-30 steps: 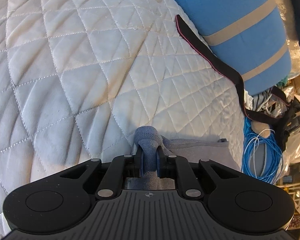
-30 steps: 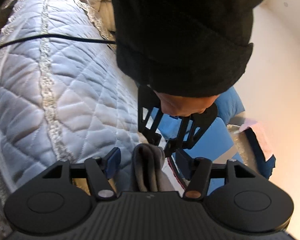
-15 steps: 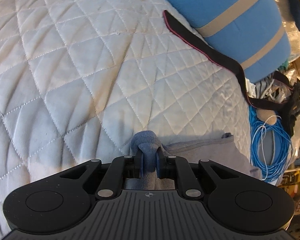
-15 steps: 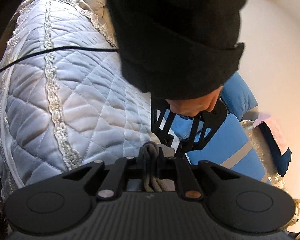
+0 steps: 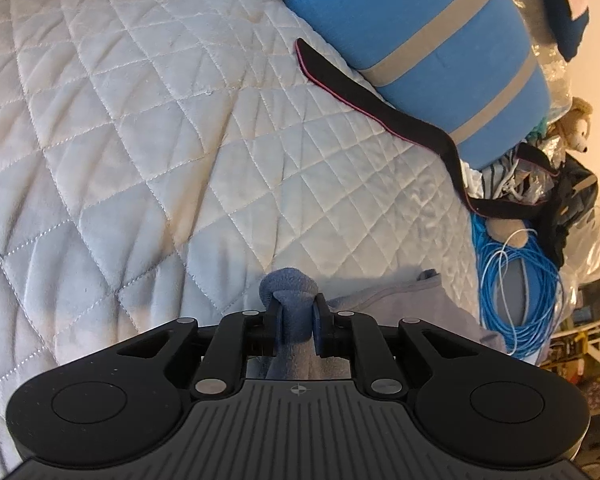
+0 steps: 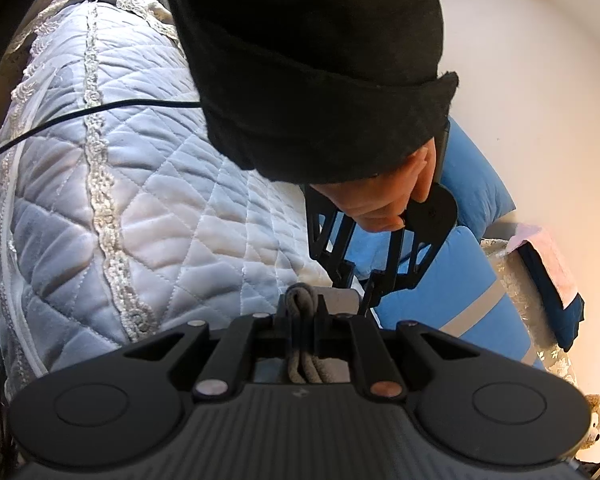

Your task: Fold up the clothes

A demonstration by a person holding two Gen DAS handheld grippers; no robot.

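Note:
A grey garment (image 5: 404, 300) lies at the near edge of a white quilted bed cover (image 5: 140, 140). My left gripper (image 5: 297, 312) is shut on a bunched fold of it that bulges out above the pads. In the right wrist view my right gripper (image 6: 303, 312) is shut on another layered fold of the grey garment (image 6: 300, 296). Just beyond it the left gripper (image 6: 360, 276) shows, held by a hand (image 6: 384, 200) in a black sleeve (image 6: 308, 60). How the cloth hangs below the grippers is hidden.
A blue bolster with grey stripes (image 5: 428, 32) and a black strap (image 5: 380, 100) lie at the far right of the bed. Off the bed's right edge are a coil of blue cable (image 5: 516, 280), bags and a plush bear (image 5: 576, 128). A black cord (image 6: 80, 114) crosses the quilt.
My right gripper's jaws closed onto the grey fold that stood between them. The left gripper kept its grip and rolled a little, so the bed view shifted.

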